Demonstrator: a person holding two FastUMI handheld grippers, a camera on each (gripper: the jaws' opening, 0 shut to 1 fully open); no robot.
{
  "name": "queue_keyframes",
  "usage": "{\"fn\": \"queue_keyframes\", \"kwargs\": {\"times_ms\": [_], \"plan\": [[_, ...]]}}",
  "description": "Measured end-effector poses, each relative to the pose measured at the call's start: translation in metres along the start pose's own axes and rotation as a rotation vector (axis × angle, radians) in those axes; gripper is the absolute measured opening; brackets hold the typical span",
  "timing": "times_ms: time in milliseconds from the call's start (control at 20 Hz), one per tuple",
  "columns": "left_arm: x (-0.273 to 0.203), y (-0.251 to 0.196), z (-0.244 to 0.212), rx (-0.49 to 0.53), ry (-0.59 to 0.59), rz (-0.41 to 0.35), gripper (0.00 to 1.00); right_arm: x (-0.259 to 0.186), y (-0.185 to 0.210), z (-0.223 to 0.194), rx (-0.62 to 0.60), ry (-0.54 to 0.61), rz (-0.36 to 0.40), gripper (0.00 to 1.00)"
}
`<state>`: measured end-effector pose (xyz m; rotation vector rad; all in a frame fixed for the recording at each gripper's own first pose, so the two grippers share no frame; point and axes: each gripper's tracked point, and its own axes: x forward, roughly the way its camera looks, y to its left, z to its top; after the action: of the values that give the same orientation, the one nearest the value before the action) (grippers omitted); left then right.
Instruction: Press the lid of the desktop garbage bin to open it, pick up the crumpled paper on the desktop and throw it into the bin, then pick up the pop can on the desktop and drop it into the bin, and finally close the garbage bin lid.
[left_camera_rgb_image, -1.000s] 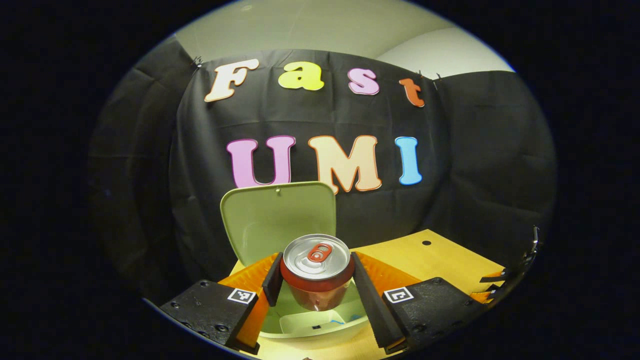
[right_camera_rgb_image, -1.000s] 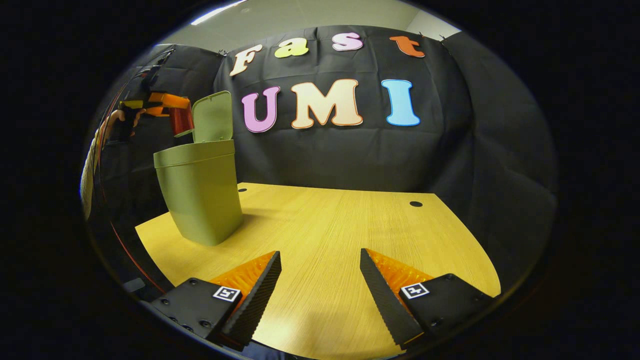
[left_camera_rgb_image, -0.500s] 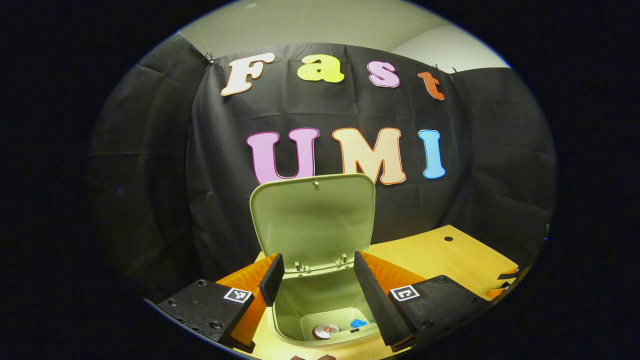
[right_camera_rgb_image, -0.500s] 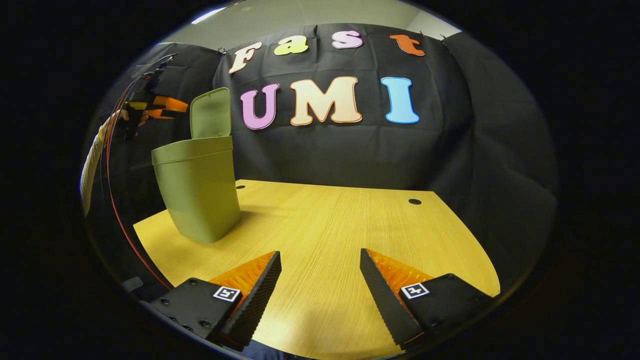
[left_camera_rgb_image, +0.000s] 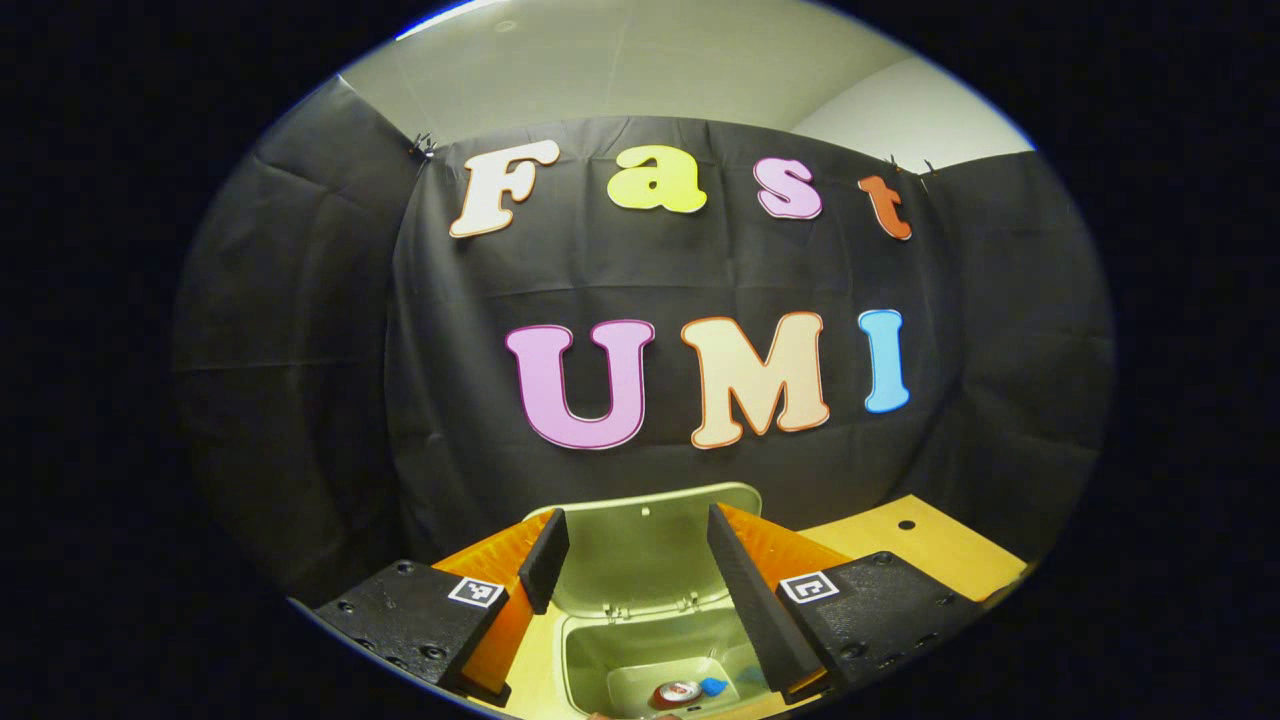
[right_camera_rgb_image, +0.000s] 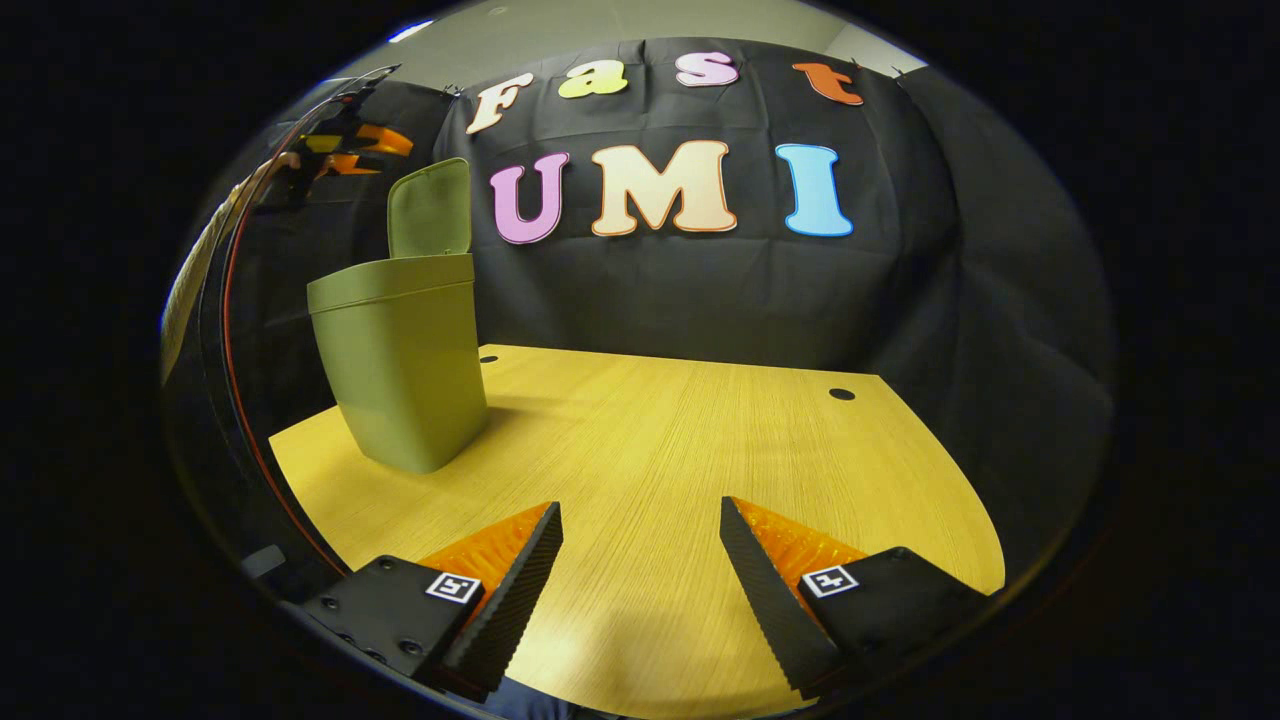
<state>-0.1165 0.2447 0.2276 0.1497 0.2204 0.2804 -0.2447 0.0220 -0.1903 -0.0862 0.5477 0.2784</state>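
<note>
The smooth green plastic bin (right_camera_rgb_image: 400, 370) stands on the wooden desk (right_camera_rgb_image: 680, 450), its lid (left_camera_rgb_image: 645, 545) up. The round pop can (left_camera_rgb_image: 677, 691) lies inside. Left gripper (left_camera_rgb_image: 632, 552), above the bin, and right gripper (right_camera_rgb_image: 640, 525) are both spread, holding nothing.

Recording booth, black cloth wall (right_camera_rgb_image: 700, 280), wooden desktop (right_camera_rgb_image: 650, 440)

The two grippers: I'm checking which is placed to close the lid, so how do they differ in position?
The left gripper is up above the open bin, facing its raised lid; the right gripper sits low over the bare table, away from the bin. Both have open, empty jaws.
</note>
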Motion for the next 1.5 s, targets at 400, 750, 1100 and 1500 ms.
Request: {"fn": "queue_keyframes", "kwargs": {"times_ms": [400, 750, 1100, 1500], "plan": [[0.055, -0.003, -0.01, 0.042, 0.081, 0.064, 0.83, -0.003, -0.005, 0.005, 0.011, -0.019, -0.006, 1.0], [0.06, -0.003, -0.02, 0.008, 0.094, 0.047, 0.88, 0.0, -0.009, 0.003, 0.029, -0.018, -0.003, 1.0], [0.02, -0.015, -0.04, -0.001, 0.072, -0.018, 0.88, -0.002, 0.003, 0.007, 0.006, -0.025, 0.021, 1.0], [-0.034, -0.053, -0.103, 0.058, 0.038, -0.118, 0.89, -0.004, 0.009, 0.008, 0.004, -0.03, 0.033, 1.0]]}}
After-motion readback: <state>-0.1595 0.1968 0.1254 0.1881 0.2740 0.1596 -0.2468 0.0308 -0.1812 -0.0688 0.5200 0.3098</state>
